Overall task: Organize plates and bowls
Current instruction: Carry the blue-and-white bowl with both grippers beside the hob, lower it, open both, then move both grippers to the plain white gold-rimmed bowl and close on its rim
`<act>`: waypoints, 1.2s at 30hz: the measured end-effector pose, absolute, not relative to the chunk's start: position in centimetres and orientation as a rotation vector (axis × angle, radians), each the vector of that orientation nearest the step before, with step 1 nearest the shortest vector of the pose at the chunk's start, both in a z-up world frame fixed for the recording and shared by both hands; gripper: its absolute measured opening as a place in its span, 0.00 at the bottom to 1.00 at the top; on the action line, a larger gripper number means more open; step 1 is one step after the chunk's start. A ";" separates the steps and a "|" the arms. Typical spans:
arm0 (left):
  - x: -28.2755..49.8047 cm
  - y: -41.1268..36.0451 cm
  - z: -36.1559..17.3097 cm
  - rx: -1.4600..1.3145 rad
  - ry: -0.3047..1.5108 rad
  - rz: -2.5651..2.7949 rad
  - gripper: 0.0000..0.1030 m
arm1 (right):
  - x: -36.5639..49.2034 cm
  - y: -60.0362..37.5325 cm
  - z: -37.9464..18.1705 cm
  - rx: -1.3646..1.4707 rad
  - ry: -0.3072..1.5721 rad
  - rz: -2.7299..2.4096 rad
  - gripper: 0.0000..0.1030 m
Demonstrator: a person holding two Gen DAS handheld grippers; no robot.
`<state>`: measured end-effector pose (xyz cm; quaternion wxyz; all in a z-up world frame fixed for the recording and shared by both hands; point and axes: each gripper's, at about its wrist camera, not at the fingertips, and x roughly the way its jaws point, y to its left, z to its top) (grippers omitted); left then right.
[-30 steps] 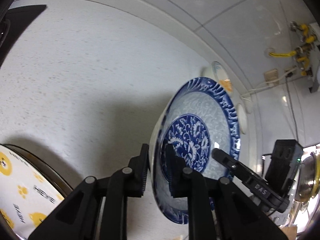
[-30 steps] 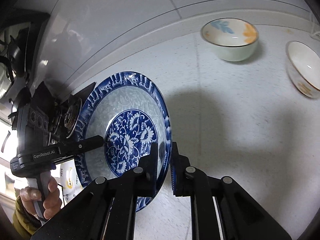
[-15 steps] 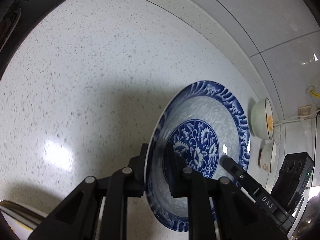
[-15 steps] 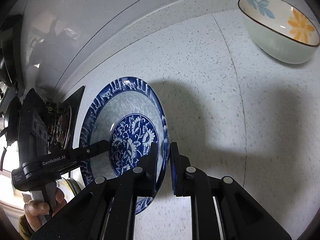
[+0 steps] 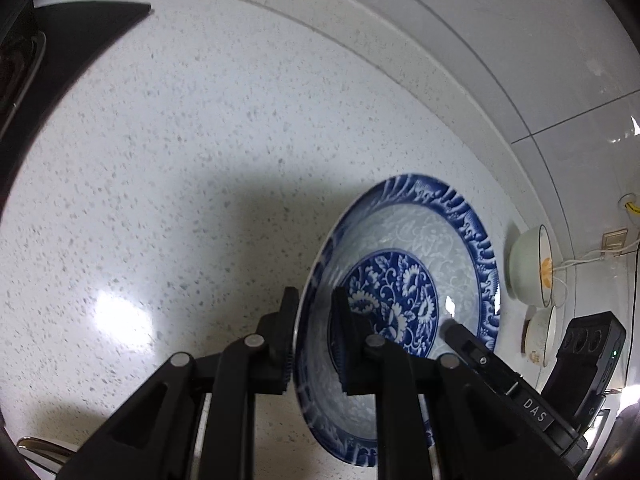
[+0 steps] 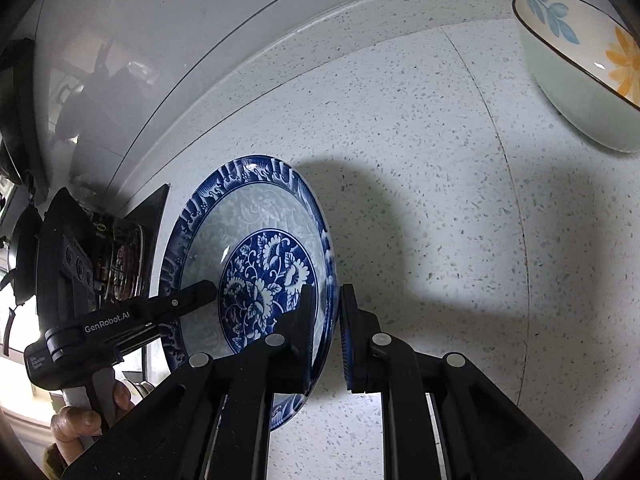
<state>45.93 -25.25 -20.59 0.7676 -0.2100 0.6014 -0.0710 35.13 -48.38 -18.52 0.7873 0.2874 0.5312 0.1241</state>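
Note:
A deep blue-and-white floral plate (image 5: pixel 420 240) (image 6: pixel 248 216) hangs low over the speckled white countertop (image 5: pixel 180 160), tilted on edge in both wrist views. My left gripper (image 5: pixel 314 300) has the plate's near rim between its pads, and its jaws are opening slightly while the pads still touch the rim. On the opposite rim my right gripper (image 6: pixel 325 296) is shut. Each view also shows the other gripper's finger reaching onto the plate. I cannot tell whether the plate touches the counter.
A bowl with blue leaves and an orange flower (image 6: pixel 576 80) (image 5: pixel 528 268) sits near the back wall, a second small bowl (image 5: pixel 540 332) beside it. A black stove top (image 5: pixel 80 28) (image 6: pixel 132 248) borders the counter. A person's hand (image 6: pixel 76 420) holds the left gripper's handle.
Both grippers have carried the plate down and across toward the counter. The yellow-patterned dish has left the left wrist view, and the flower bowl now looms larger in the right wrist view.

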 end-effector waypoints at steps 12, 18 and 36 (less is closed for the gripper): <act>41.6 -22.3 -11.9 -0.421 1.008 -0.208 0.21 | 30.4 -52.3 -15.2 0.620 1.009 0.217 0.33; 36.8 -25.4 -8.5 -0.433 0.858 -0.404 0.21 | 26.0 -54.1 -12.9 0.548 0.961 0.178 0.33; 33.7 -47.0 -10.9 -0.193 1.060 -0.680 0.82 | 18.0 -68.7 -11.4 0.538 0.935 -0.092 0.38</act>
